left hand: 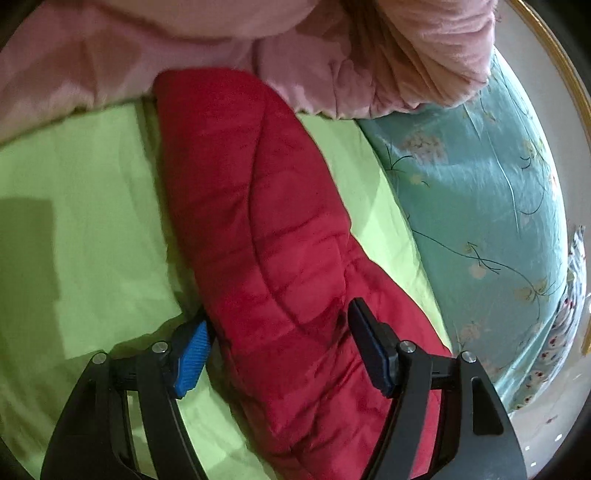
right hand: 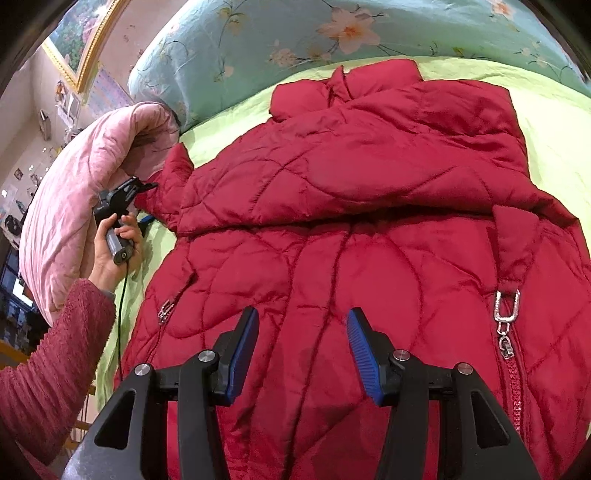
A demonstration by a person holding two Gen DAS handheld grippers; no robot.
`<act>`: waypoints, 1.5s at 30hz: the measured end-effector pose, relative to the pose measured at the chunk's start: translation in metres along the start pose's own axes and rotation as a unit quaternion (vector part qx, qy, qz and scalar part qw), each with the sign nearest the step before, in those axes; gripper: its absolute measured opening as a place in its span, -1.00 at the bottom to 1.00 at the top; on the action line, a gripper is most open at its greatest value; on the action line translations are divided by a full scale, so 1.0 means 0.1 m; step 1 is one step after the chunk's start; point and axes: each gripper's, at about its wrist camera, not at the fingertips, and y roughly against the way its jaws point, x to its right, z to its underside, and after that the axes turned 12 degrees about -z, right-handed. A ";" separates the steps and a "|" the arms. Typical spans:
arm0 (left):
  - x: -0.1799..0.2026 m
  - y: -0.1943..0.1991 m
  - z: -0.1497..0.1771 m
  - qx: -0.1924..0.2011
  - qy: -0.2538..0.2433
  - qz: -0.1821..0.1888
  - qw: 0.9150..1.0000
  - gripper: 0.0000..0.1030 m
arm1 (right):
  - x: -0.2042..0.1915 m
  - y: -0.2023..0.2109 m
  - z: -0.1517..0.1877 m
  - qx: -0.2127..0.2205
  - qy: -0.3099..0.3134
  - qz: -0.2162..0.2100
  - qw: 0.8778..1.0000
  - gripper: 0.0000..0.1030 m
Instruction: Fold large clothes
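zipper pull in right view only

Smooth lime-green bedsheet beneath the tongs; teal floral satin pillow beyond them; rolled pink quilted blanket to their left; gold-framed painting upper left.

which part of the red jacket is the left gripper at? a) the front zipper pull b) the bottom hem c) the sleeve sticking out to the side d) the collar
c: the left gripper straddles the sleeve of the red jacket, jaws open around it, and the right wrist view shows it at the sleeve end near the pink quilt, far from the collar.
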 end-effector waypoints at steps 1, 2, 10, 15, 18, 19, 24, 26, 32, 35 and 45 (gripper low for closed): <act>0.01 0.01 0.01 0.005 -0.006 -0.002 1.000 -0.10 | 0.00 0.00 0.01 0.000 0.000 0.000 1.000 0.02; 0.03 0.01 0.01 0.008 -0.016 0.000 1.000 -0.27 | 0.00 0.01 0.01 0.001 -0.001 0.000 1.000 0.02; 0.19 0.35 0.23 0.041 -0.080 0.009 0.996 -0.84 | -0.06 0.03 -0.01 0.005 0.004 -0.004 1.000 0.02; 0.46 0.81 0.48 0.085 -0.135 0.026 0.987 -0.86 | -0.08 0.07 -0.02 0.012 0.005 -0.009 1.000 0.02; 0.65 1.04 0.65 0.103 -0.167 0.040 0.980 -0.87 | -0.05 0.10 -0.03 0.019 0.000 -0.011 1.000 0.02; 0.72 1.11 0.71 0.108 -0.177 0.046 0.977 -0.87 | -0.04 0.11 -0.03 0.020 -0.003 -0.013 1.000 0.02; 1.08 1.44 1.07 0.133 -0.232 0.069 0.961 -0.87 | 0.04 0.23 -0.04 0.033 -0.013 -0.011 0.999 0.01; 1.24 1.55 1.24 0.139 -0.259 0.081 0.952 -0.87 | 0.08 0.30 -0.05 0.042 -0.020 -0.009 0.999 0.01; 1.65 1.67 1.74 0.136 -0.339 0.095 0.926 -0.87 | 0.19 0.53 -0.07 0.069 -0.035 -0.003 0.997 0.02; 1.85 1.65 2.00 0.137 -0.381 0.089 0.910 -0.87 | 0.27 0.65 -0.11 0.084 -0.044 0.000 0.996 0.02; 2.28 1.25 3.18 0.138 -0.548 0.025 0.825 -0.87 | 0.66 0.95 -0.27 0.133 -0.097 -0.008 0.986 0.02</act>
